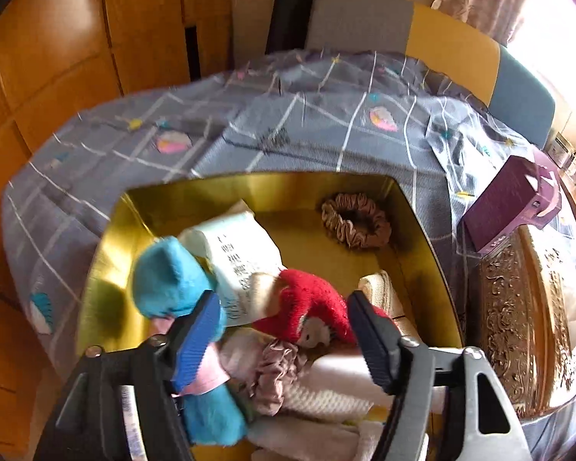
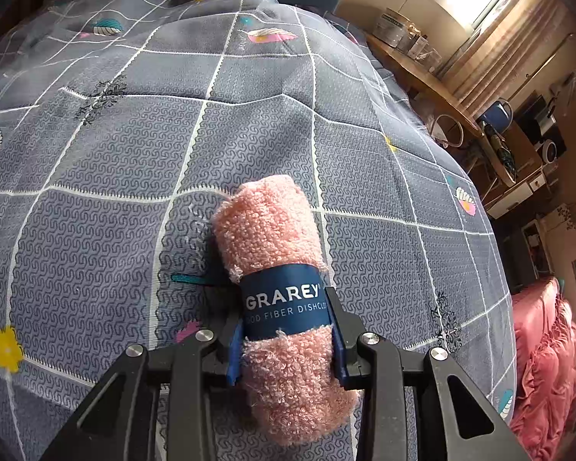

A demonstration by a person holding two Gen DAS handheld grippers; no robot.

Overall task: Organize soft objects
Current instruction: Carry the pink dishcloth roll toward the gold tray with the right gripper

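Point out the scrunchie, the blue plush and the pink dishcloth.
scrunchie [image 1: 355, 219], left wrist view, ruffled ring.
blue plush [image 1: 165, 276], left wrist view, fuzzy upper end.
pink dishcloth [image 2: 267, 223], right wrist view, terry above the label.

The left tongs [image 1: 284, 340] covered the near part of the gold box [image 1: 107, 269], whose front wall ran off the bottom edge. The blue plush [image 1: 165, 276] was smeared by motion, its lower half partly behind a blue pad. Print on the white pouch [image 1: 238, 253] was too blurred to read. In the right wrist view, the pink towel roll [image 2: 272, 230] hid both pads' inner faces, and its label's last letters curved out of sight.
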